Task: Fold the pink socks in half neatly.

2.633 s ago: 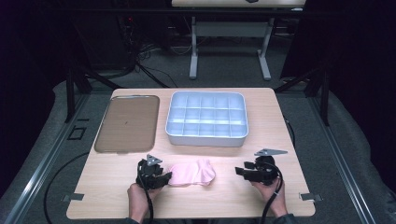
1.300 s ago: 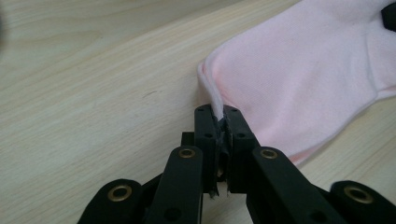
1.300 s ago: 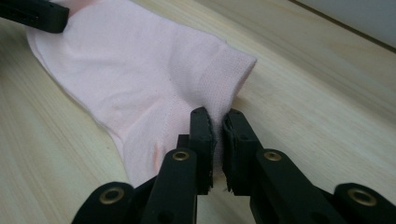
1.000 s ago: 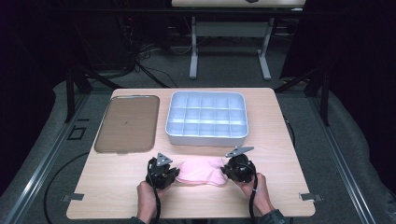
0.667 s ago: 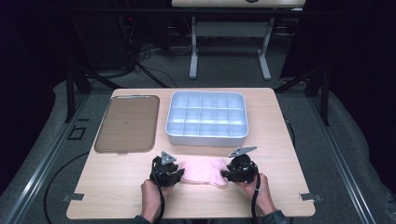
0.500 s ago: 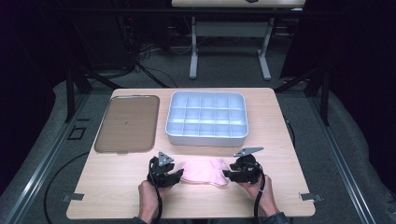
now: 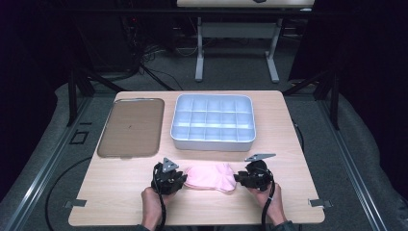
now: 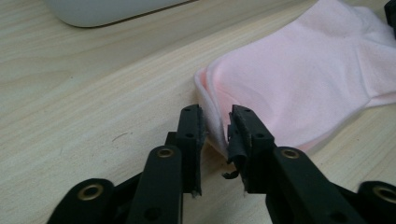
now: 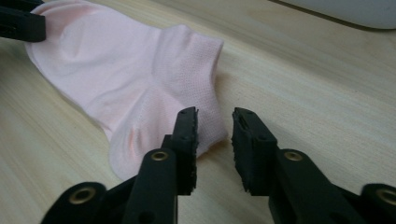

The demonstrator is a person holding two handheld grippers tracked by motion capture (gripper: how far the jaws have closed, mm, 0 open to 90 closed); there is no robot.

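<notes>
Pink knit sock (image 7: 210,176), wood-grain table (image 7: 288,125)

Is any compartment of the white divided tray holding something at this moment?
No: in the high view every compartment of the white divided tray is bare, and the pink sock lies on the table in front of it.

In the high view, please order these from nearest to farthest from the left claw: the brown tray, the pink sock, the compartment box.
From the left claw:
1. Pink sock, right beside it, between both claws.
2. Compartment box, beyond it, toward the right.
3. Brown tray, beyond it, toward the left; nearly as close as the box.
</notes>
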